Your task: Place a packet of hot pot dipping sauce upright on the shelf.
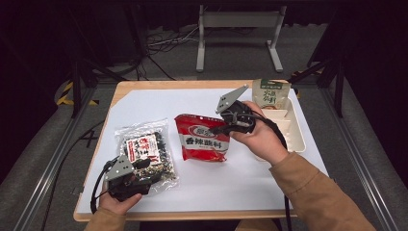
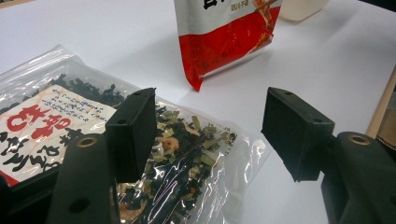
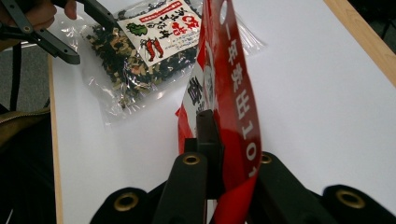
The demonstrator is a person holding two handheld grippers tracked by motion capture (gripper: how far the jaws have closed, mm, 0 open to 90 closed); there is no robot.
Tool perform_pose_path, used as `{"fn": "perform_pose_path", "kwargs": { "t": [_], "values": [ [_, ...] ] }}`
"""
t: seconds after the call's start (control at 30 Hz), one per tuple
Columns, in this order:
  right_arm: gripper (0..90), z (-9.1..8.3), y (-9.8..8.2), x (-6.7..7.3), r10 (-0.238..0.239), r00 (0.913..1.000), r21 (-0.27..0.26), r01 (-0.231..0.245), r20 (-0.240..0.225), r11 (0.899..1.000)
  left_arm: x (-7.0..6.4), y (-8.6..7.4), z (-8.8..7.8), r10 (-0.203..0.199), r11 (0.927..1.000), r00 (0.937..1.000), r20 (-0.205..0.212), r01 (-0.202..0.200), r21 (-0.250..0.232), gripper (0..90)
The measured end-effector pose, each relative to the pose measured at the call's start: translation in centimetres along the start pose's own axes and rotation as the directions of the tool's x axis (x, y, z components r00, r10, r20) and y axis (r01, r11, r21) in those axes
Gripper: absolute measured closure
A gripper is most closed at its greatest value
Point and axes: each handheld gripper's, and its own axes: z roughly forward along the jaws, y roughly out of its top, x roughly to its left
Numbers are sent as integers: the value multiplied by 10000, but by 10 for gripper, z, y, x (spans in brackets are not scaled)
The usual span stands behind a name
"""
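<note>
Right gripper (image 1: 215, 129) clenched on the top edge of the red seasoning pouch (image 1: 201, 137), which sits mid-desk with that edge raised. Left gripper (image 1: 144, 169) released, jaws spread over the near corner of the clear dried-vegetable bag (image 1: 144, 149), flat at left. Green packet (image 1: 271, 93) stands in the beige tray (image 1: 294, 130), far right of the desk (image 1: 159, 98).

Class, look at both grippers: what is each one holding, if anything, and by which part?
The right gripper pinches the red packet by its top edge. The left gripper holds nothing; its jaws stand open over the clear dried-vegetable bag.
</note>
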Motion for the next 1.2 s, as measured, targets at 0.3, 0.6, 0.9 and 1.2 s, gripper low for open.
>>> {"fn": "perform_pose_path", "kwargs": {
  "t": [0.3, 0.6, 0.9, 1.2],
  "values": [
    [888, -14, 2, 0, -141, 9993, -172, 147, 351, 9997, 0, 0, 0, 42, 10000, 10000, -11, -42, 10, 359],
    [887, -35, 0, -4, -210, 9972, -279, 231, 716, 9993, 0, 0, 0, -4, 10000, 10000, -15, 4, 23, 358],
    [887, -56, -3, -10, -241, 9930, -310, 279, 1160, 9991, 0, 0, 0, 1, 10000, 10000, -18, -1, 10, 358],
    [887, -75, -3, -17, -292, 9865, -219, 332, 1611, 9992, 1, 0, 0, 60, 10000, 10000, -45, -60, -11, 357]
  ]
}}
